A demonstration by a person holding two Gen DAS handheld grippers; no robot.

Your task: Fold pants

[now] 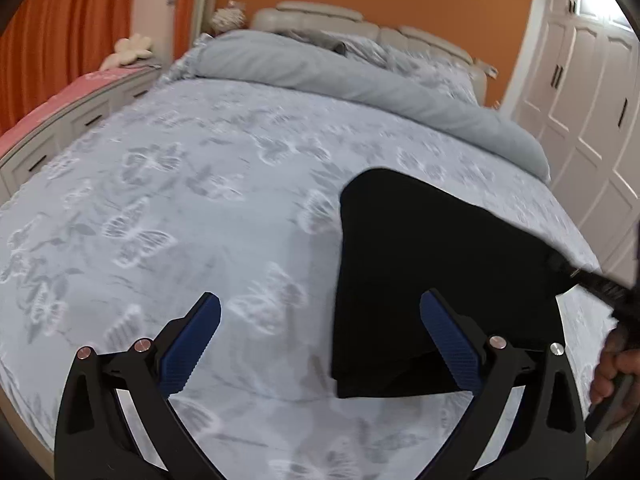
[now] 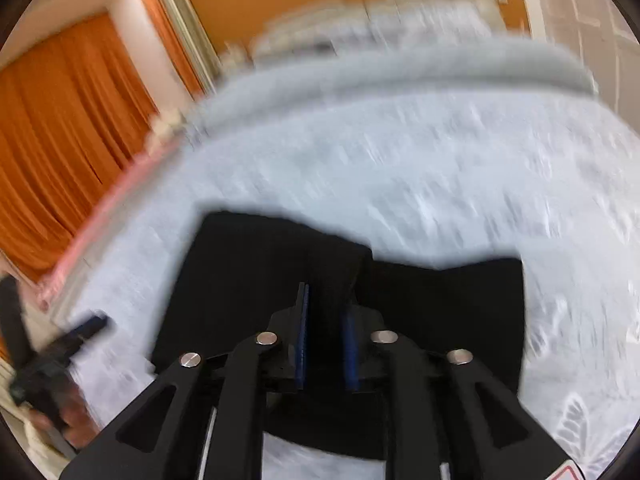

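The black pants [image 1: 432,272] lie folded on the grey butterfly-print bed cover [image 1: 200,200], at the right of the left wrist view. My left gripper [image 1: 320,312] is open and empty, its right finger over the pants' near left part, its left finger over bare cover. In the blurred right wrist view the pants [image 2: 248,280] fill the middle. My right gripper [image 2: 326,308] is shut on a raised fold of the black cloth between its blue pads [image 2: 304,340]. The right gripper also shows at the right edge of the left wrist view [image 1: 576,276], at the pants' right corner.
A rolled grey duvet [image 1: 360,76] and pillows lie at the head of the bed. White wardrobe doors [image 1: 592,92] stand to the right. A white drawer unit with a pink top [image 1: 60,108] and orange curtains [image 1: 64,20] are to the left.
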